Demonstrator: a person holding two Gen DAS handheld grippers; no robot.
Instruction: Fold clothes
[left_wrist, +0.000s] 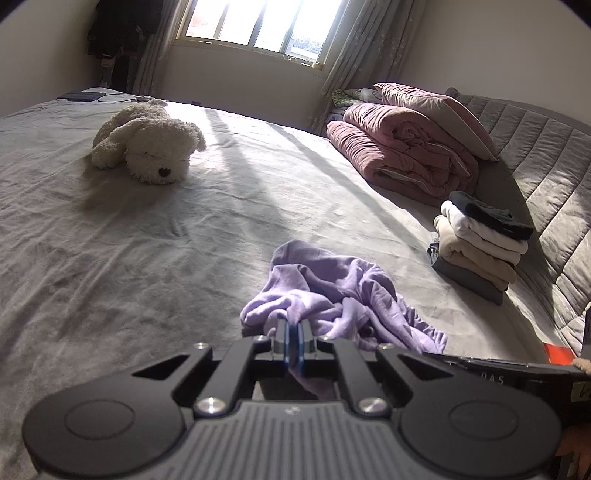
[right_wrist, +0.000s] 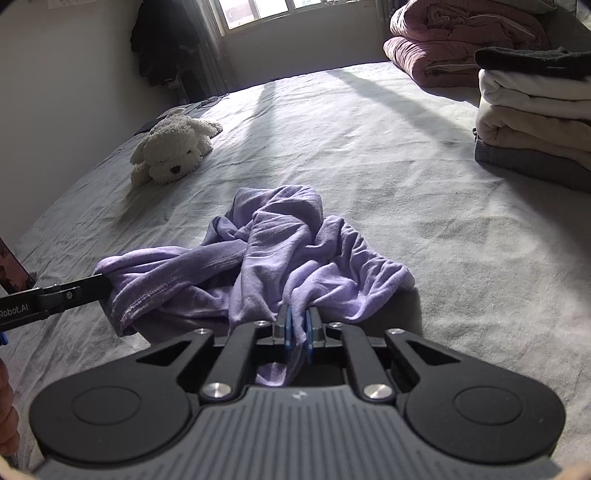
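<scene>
A white plush dog (right_wrist: 173, 151) is seen lying at the far left of the grey bed sheet (right_wrist: 369, 155), well apart from the work area. The left gripper (left_wrist: 294, 332) is recorded with its blue-padded fingers (left_wrist: 282, 334) pressed together on a fold of the lilac garment (right_wrist: 266, 258); cloth is seen trailing back between them. In the right wrist view its black body enters from the left edge and meets the garment's left hem. The garment is noted as crumpled in a heap at mid-bed, near the front edge, between the two grippers. The right gripper (right_wrist: 297, 328) is likewise clamped on a pinch of the same lilac cloth at the heap's near side, with fabric drawn down between the pads. Which part of the garment is held cannot be told, possibly a hem. Further right, a stack of folded clothes (left_wrist: 480, 243) is observed on the bed, and behind it a rolled pink quilt (left_wrist: 402, 155).
</scene>
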